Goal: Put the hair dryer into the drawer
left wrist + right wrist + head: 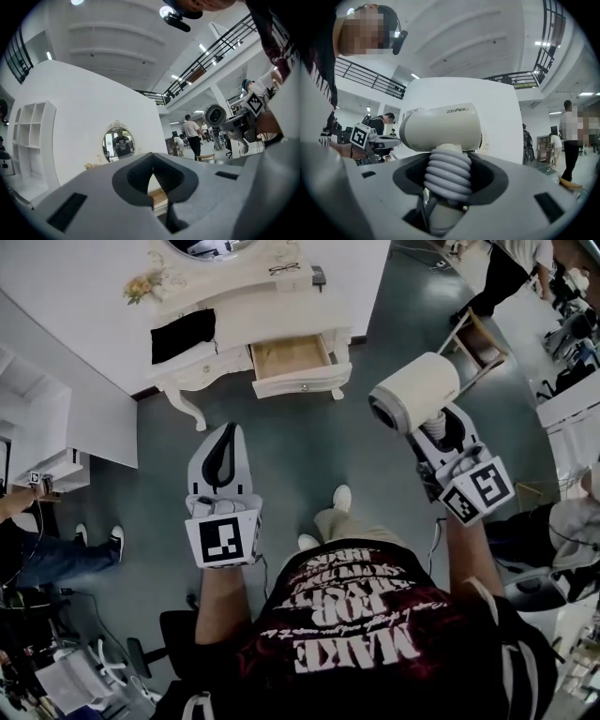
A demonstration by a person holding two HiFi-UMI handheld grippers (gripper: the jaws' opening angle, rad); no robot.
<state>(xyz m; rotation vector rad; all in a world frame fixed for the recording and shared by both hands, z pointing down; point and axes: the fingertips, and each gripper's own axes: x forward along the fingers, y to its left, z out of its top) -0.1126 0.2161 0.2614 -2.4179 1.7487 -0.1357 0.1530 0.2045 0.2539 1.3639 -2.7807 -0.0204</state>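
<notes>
Nearest, low in the head view: dark printed shirt of the person, both forearms reaching forward. At that view's left, left gripper: jaws brought together at the tips, nothing between them, held over the grey-green floor. At its right, right gripper: jaws clamped on the ribbed grey handle of the hair dryer, cream barrel above the jaws, its round dark end turned toward the left gripper. Farther off, well apart from the hair dryer, drawer: pulled open, wooden inside, in the white dressing table by the wall. On the table top: black cloth, glasses, small flowers. Above it, in the left gripper view: oval mirror.
</notes>
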